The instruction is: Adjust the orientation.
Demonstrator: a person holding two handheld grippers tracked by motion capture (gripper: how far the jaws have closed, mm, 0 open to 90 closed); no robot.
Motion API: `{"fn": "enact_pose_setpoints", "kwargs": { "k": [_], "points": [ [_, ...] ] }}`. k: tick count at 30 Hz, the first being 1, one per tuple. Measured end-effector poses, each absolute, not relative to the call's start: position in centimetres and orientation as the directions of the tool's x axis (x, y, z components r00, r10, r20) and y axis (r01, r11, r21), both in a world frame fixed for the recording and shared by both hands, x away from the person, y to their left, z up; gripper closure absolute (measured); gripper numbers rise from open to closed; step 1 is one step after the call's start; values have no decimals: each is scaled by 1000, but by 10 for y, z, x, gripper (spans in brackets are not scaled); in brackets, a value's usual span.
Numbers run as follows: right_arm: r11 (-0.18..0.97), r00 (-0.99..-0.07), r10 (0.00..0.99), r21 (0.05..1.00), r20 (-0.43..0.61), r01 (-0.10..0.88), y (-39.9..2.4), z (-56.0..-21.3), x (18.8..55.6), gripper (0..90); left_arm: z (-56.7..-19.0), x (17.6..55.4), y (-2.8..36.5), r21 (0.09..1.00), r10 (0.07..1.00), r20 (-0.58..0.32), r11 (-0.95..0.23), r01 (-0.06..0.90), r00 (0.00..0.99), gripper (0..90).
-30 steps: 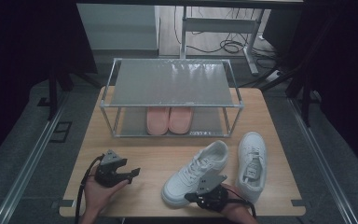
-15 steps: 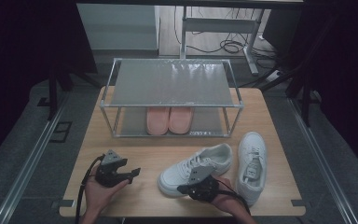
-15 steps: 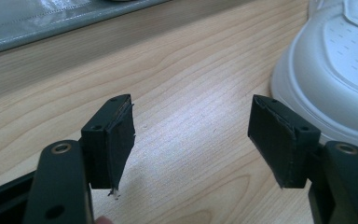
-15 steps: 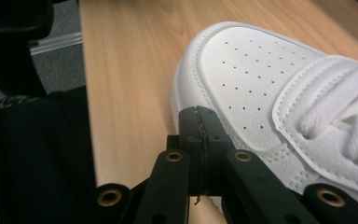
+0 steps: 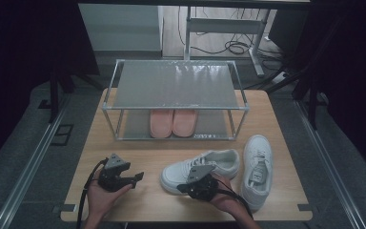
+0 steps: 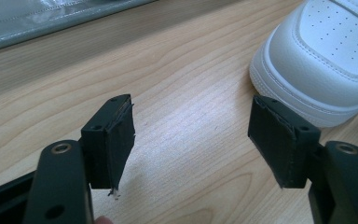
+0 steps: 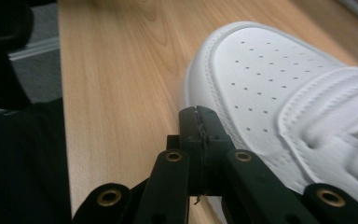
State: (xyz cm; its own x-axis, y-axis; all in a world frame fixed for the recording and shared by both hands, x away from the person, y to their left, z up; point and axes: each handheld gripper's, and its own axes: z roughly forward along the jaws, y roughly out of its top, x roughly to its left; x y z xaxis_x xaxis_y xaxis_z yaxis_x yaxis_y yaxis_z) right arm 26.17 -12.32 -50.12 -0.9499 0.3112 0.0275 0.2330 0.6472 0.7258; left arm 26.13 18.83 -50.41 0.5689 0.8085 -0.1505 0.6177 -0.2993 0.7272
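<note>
Sneaker [image 5: 201, 170]: white perforated leather with stitched seams, lying crosswise on the tabletop [image 5: 138, 160], toe to the left.
Right gripper [image 7: 199, 122]: black jaws pressed fully together, empty, tips beside the toe's rubber rim.
Left gripper [image 6: 191, 140]: padded jaws wide apart, holding nothing, over pale wood grain.
Second sneaker [image 5: 257, 167]: white, just beside.

Two white sneakers [image 5: 201, 169], two pink slippers [image 5: 172, 122], one metal rack [image 5: 174, 86], one table [image 5: 281, 119].
</note>
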Motion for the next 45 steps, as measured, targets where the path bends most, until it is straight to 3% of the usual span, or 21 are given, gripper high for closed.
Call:
{"fn": "enact_pose_setpoints", "kwargs": {
  "k": [11,16,23,32,45],
  "points": [
    [497,-858,513,821,-16,281,-196,-449,262,900,-504,261,188,727,809,-150,-299,617,569,320],
    [381,-786,616,854,52,355,-242,-435,270,900,-504,261,187,724,810,-150,-300,621,566,321],
    [335,-734,676,864,58,377,-273,-425,270,900,-505,261,186,723,809,-150,-302,621,568,321],
    [331,-669,741,834,61,442,-296,-435,285,900,-504,261,186,723,810,-151,-301,622,567,321],
    [388,-645,763,769,41,508,-300,-434,313,900,-502,261,188,728,808,-153,-297,618,569,323]
  ]
}}
